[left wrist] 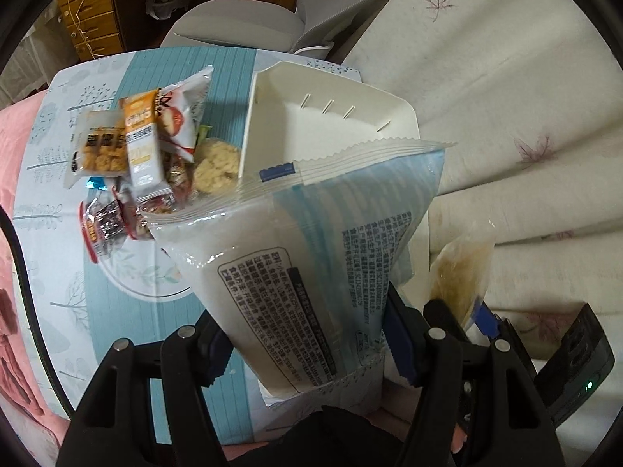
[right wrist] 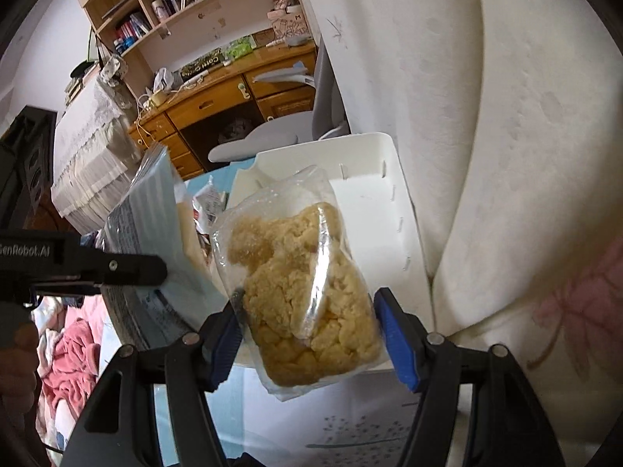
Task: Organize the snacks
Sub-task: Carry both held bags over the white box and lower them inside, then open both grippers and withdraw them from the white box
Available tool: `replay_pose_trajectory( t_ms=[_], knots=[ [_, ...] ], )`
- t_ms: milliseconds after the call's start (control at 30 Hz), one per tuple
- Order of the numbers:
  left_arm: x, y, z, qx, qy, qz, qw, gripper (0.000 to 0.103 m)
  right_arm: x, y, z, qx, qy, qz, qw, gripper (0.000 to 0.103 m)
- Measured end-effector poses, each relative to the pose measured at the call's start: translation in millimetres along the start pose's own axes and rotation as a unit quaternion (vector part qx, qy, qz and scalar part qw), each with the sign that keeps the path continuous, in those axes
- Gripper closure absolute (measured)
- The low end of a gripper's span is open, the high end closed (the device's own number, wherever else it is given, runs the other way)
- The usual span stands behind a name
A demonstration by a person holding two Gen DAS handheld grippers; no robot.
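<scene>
my left gripper (left wrist: 307, 354) clamps a blue pouch (left wrist: 311, 257); my right gripper (right wrist: 311, 334) clamps a crumb bag (right wrist: 300, 292), over the bin (right wrist: 373, 202).

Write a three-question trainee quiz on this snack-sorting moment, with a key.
1. True or false: the white bin already holds snacks.
2. Which gripper holds the clear bag of yellow crumbly snack? A. left B. right C. neither
3. Fill in: the left gripper is shut on a large white and ____ bag.

Key:
1. False, what shows of it is bare; the loose snacks lie on the table beside it.
2. B, the right gripper.
3. Blue.
</scene>
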State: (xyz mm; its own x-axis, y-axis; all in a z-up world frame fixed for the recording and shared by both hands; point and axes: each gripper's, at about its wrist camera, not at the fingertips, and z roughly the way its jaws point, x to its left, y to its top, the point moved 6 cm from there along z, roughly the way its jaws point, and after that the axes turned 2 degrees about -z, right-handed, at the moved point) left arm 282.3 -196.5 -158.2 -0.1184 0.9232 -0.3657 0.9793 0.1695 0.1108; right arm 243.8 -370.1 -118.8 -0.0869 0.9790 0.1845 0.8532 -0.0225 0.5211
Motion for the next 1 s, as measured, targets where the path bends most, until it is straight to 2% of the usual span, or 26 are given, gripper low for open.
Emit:
replay_pose_trajectory(
  t_ms=[100, 133, 167, 267, 400, 733, 1000],
  knots=[
    [-5, 5, 8, -0.008, -0.006, -0.012, 0.9999, 0.023, -6, 0, 5, 0.01, 0.002, -0.012, 1.0, 0.037],
    [-6, 6, 9, -0.011, -0.009, -0.015, 0.9998, 0.012, -7, -1, 7, 0.016, 0.006, -0.014, 1.0, 0.037],
    [-6, 7, 10, -0.014, -0.01, -0.02, 0.9997, 0.007, -7, -1, 10, 0.023, 0.009, -0.016, 1.0, 0.036],
    [-1, 6, 15, -0.014, -0.01, -0.033, 0.9993, 0.007, -9, -5, 22, 0.053, 0.02, -0.021, 0.998, 0.032],
    [10, 1, 18, -0.013, -0.005, -0.049, 0.9987, 0.007, -9, -9, 24, 0.057, 0.029, -0.02, 0.998, 0.022],
    [44, -17, 3, -0.05, 0.01, -0.062, 0.9968, 0.007, 2, -19, 32, 0.078, 0.053, 0.016, 0.995, 0.021],
    [77, -37, -11, -0.064, 0.021, -0.037, 0.997, 0.007, 31, -38, 36, 0.111, 0.056, 0.065, 0.99, 0.021]
  ],
)
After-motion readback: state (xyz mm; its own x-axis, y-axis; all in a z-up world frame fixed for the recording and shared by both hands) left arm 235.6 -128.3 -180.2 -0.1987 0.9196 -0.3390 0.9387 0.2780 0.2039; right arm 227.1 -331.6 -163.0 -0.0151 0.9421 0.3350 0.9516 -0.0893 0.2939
